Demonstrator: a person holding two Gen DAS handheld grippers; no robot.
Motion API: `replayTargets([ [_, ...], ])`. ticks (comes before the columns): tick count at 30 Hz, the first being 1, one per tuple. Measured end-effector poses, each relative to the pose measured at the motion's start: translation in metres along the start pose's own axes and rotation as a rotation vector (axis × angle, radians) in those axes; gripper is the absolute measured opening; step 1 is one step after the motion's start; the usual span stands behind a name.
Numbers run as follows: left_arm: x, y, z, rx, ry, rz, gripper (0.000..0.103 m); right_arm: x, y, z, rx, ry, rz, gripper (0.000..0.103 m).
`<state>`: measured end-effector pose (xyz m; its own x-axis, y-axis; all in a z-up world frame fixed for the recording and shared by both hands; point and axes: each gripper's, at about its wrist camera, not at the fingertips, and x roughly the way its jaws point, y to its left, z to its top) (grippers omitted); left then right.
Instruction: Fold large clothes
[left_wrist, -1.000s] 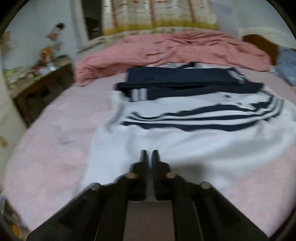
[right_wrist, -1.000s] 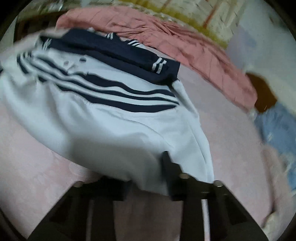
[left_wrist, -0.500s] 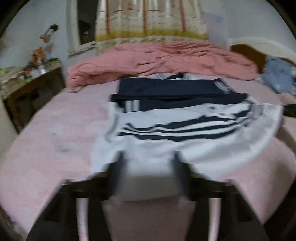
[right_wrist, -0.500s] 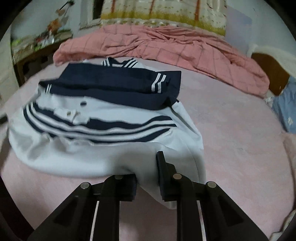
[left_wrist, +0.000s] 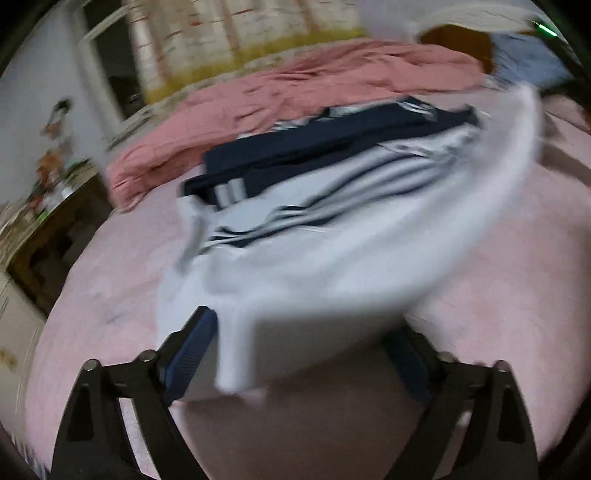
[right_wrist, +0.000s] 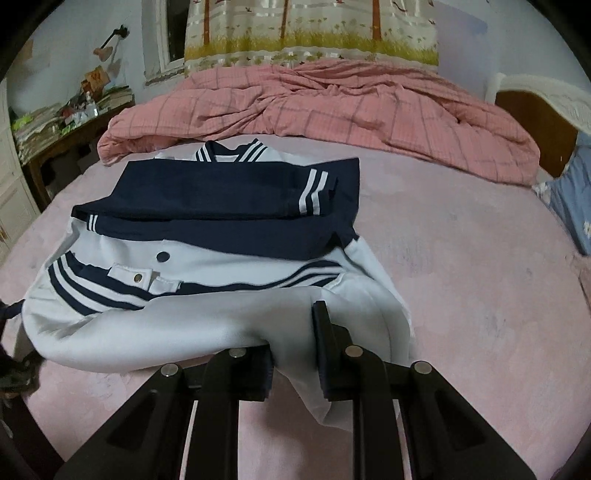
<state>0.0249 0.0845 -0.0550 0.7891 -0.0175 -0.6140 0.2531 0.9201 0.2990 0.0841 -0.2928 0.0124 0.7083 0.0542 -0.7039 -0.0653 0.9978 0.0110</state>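
A white sailor-style garment with navy stripes and a navy collar (right_wrist: 229, 206) lies on the pink bed, its sleeves folded across the top. My right gripper (right_wrist: 295, 350) is shut on the white hem (right_wrist: 295, 332) at the near right corner and holds it raised. In the blurred left wrist view the white hem (left_wrist: 314, 295) drapes between my left gripper's (left_wrist: 303, 354) wide-apart fingers (left_wrist: 192, 347). The hem hangs lifted toward the upper right.
A rumpled pink checked duvet (right_wrist: 332, 99) lies across the back of the bed. A cluttered wooden side table (right_wrist: 66, 125) stands at the left. A blue pillow (right_wrist: 576, 192) and a wooden headboard (right_wrist: 532, 122) are at the right.
My left gripper has opened from shut and moved in around the near hem. The hem has risen off the bed. My right gripper keeps its hold and has steadied.
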Motion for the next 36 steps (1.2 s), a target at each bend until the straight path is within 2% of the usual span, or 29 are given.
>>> replayTargets([
  [1,0.002,0.006,0.003,-0.024,-0.008,0.035,0.057,-0.001,-0.002,-0.003,0.003,0.005,0.002,0.02],
  [2,0.001,0.012,0.007,-0.047,-0.023,0.039,0.027,-0.003,-0.002,-0.009,0.003,0.012,0.003,0.02],
  [3,-0.001,0.019,0.01,-0.077,-0.029,0.078,0.01,-0.004,-0.002,-0.013,0.004,0.014,0.007,0.019],
  [4,-0.003,0.025,0.013,-0.099,-0.028,0.084,0.008,-0.007,-0.002,-0.021,0.003,0.019,0.003,0.019],
  [6,-0.019,0.036,0.019,-0.151,-0.051,0.028,0.007,-0.013,-0.001,-0.032,-0.003,0.034,0.006,0.018],
  [7,-0.025,0.041,0.023,-0.171,-0.046,0.003,0.006,-0.017,-0.004,-0.039,0.007,0.053,0.035,0.018],
  [10,-0.045,0.046,0.035,-0.172,-0.045,-0.004,0.006,-0.026,-0.014,-0.05,0.035,0.077,0.1,0.017],
  [13,-0.043,0.047,0.057,-0.143,-0.059,0.033,0.006,-0.03,-0.012,-0.04,-0.002,0.051,0.049,0.017],
  [17,-0.001,0.074,0.095,-0.255,0.033,-0.019,0.007,-0.017,-0.017,0.002,0.029,0.024,0.093,0.017],
  [22,0.057,0.103,0.132,-0.376,0.088,-0.057,0.009,0.036,-0.021,0.058,0.04,0.07,0.067,0.018],
  [25,0.094,0.103,0.144,-0.378,0.151,-0.041,0.009,0.066,-0.023,0.074,0.039,0.109,0.054,0.018],
  [29,0.144,0.097,0.139,-0.366,0.248,-0.025,0.01,0.101,-0.027,0.083,0.033,0.142,0.042,0.018],
  [31,0.158,0.095,0.132,-0.355,0.261,-0.025,0.012,0.113,-0.027,0.088,0.016,0.139,0.051,0.02],
  [32,0.157,0.094,0.13,-0.348,0.239,-0.029,0.014,0.116,-0.027,0.089,0.003,0.13,0.05,0.023],
  [33,0.15,0.095,0.129,-0.346,0.187,-0.054,0.017,0.117,-0.026,0.09,-0.006,0.124,0.044,0.031],
  [34,0.14,0.099,0.126,-0.364,0.116,-0.107,0.033,0.118,-0.026,0.09,-0.014,0.114,0.023,0.034],
  [35,0.129,0.106,0.123,-0.391,0.057,-0.155,0.056,0.118,-0.028,0.088,-0.009,0.104,0.017,0.042],
  [36,0.118,0.113,0.12,-0.412,0.017,-0.178,0.065,0.115,-0.03,0.086,0.001,0.093,0.019,0.055],
])
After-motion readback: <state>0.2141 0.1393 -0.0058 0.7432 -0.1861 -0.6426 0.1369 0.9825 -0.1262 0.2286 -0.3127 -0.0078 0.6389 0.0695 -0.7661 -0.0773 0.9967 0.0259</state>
